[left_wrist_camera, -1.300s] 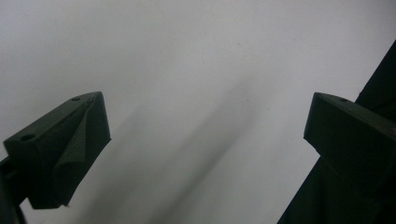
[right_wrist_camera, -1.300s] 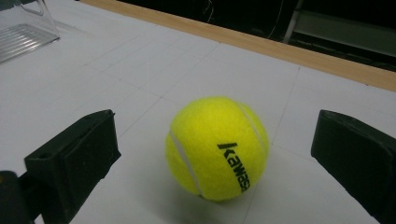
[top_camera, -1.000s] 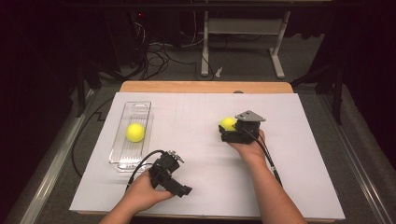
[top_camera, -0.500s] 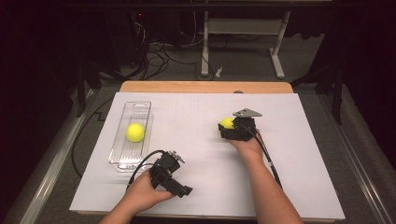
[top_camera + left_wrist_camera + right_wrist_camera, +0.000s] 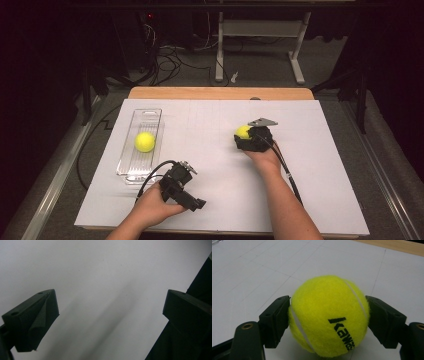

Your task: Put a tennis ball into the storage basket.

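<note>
Two pads of the right tool [image 5: 328, 315] squeeze a tennis ball [image 5: 328, 315] lettered in black; left tool [image 5: 110, 320] open.

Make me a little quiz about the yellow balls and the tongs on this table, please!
1. How many tennis balls are on the table?
2. True or false: the right tongs have their jaws pressed on a tennis ball.
3. Where does the other ball lie? A) in the clear tray B) on the wooden edge C) between the left tongs

Key:
1. Two.
2. True; the jaws have just been closing, and both pads now touch the ball's sides.
3. A. The left tongs stand open over bare white table.
</note>
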Available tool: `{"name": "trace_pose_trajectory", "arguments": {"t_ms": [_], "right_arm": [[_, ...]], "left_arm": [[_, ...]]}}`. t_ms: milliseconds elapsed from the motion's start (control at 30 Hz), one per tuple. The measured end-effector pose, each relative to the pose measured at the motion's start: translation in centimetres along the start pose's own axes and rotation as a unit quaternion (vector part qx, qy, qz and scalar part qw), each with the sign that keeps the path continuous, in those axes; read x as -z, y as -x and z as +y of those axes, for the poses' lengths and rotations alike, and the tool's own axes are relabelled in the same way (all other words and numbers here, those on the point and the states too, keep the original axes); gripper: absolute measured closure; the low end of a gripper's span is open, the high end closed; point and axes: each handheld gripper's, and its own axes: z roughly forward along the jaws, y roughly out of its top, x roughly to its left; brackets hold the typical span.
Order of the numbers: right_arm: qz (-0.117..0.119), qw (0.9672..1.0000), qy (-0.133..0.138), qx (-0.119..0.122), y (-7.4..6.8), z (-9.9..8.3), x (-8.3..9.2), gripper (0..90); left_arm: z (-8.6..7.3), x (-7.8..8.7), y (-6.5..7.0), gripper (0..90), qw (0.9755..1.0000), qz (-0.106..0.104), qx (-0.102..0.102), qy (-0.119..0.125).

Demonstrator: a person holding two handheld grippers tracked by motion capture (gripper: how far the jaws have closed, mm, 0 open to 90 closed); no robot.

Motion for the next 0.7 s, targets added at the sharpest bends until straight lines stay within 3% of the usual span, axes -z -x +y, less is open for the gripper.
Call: {"name": "trace_pose_trajectory", "arguments": {"t_ms": [333, 700], "right_arm": [[-0.013, 0.9999, 0.001, 0.009, -0.3, 0.2, 0.7, 26.9], [-0.001, 0.9997, 0.022, 0.005, -0.6, 0.1, 2.8, 27.3]], "left_arm": [[0.1, 0.1, -0.1, 1.5, 1.0, -0.001, 0.002, 0.003], [0.0, 0.0, 0.0, 1.5, 1.0, 0.0, 0.001, 0.002]]}}
